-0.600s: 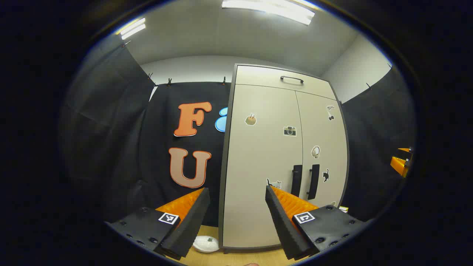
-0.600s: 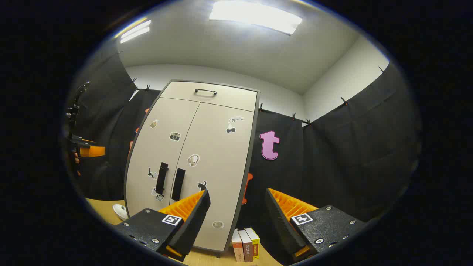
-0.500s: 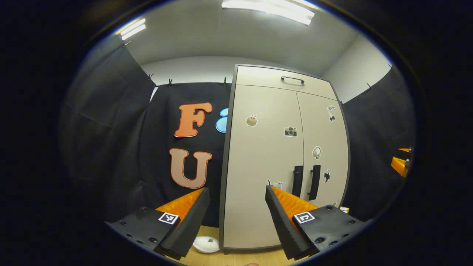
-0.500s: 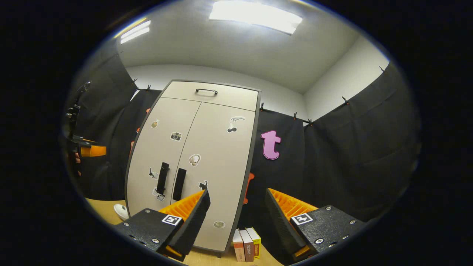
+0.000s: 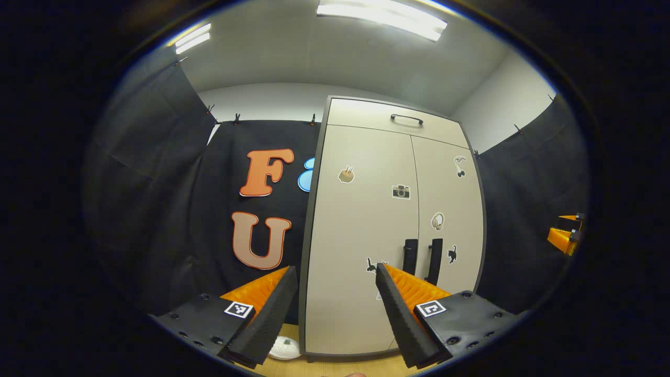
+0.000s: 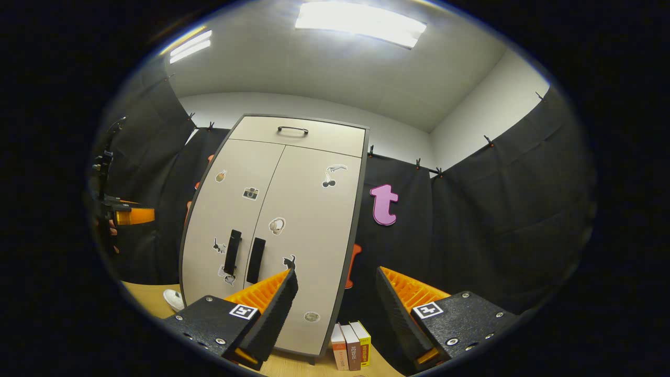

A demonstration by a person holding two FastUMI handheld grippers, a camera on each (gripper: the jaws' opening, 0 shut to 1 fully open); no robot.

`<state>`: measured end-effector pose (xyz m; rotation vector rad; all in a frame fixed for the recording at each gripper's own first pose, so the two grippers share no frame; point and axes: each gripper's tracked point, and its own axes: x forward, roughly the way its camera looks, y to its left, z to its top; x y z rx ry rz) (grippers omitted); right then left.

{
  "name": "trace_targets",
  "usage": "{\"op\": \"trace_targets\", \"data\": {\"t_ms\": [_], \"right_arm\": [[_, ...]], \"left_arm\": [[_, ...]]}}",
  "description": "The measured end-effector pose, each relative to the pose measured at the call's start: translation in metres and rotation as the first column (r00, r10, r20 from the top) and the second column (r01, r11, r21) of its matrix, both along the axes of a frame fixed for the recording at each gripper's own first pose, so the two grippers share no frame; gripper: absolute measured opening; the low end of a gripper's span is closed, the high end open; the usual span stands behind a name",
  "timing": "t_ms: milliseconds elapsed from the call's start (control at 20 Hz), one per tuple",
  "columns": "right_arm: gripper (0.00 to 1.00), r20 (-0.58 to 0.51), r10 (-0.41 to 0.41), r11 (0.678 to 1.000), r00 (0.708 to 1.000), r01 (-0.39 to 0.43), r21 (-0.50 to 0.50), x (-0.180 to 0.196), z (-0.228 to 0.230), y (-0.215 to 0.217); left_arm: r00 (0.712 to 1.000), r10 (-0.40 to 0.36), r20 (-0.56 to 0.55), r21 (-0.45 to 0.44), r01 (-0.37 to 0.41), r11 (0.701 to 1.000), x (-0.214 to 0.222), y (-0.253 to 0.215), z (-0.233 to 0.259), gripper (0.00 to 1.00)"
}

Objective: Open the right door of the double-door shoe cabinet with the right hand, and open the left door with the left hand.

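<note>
The beige double-door shoe cabinet [image 5: 361, 225] [image 6: 293, 209] stands upright with both doors closed. Two dark vertical handles meet at the centre seam: the left door handle [image 5: 410, 256] [image 6: 232, 252] and the right door handle [image 5: 434, 261] [image 6: 256, 259]. My left gripper [image 5: 335, 293] is open and empty, well short of the cabinet front, left of the handles. My right gripper [image 6: 335, 296] is open and empty too, aimed at the cabinet's right edge. In the right gripper view the left gripper [image 6: 128, 215] shows far left; in the left gripper view the right gripper [image 5: 564, 235] shows far right.
A drawer with a dark handle [image 5: 406, 119] [image 6: 292, 129] tops the cabinet. Three books [image 6: 350, 351] stand on the wooden floor by its right foot. A white round object [image 5: 285, 348] [image 6: 174, 299] lies at its left foot. Black cloth walls surround the booth.
In the left gripper view the cabinet has slid slightly left and lower. In the right gripper view it has shifted a little right. Both grippers stay open.
</note>
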<state>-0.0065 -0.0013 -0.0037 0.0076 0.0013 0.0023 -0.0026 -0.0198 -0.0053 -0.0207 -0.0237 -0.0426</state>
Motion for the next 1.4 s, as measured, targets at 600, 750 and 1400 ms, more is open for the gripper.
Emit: {"op": "trace_targets", "data": {"t_ms": [600, 750, 1400], "right_arm": [[0.92, -0.030, 0.043, 0.999, 0.999, -0.042, 0.028, 0.001, -0.007, 0.019], [0.92, -0.050, 0.057, 0.998, 0.997, -0.055, 0.029, 0.012, -0.017, 0.027], [0.92, -0.128, 0.276, 0.945, 0.953, -0.245, 0.217, 0.078, -0.048, 0.149]], "left_arm": [[1.000, -0.023, 0.003, 0.014, 0.023, 1.000, -0.008, 0.000, 0.001, 0.97], [1.000, -0.013, 0.008, 0.017, 0.013, 1.000, -0.004, 0.007, 0.002, 0.97], [1.000, 0.011, -0.007, 0.038, -0.011, 0.999, 0.006, 0.040, -0.015, 0.97]]}}
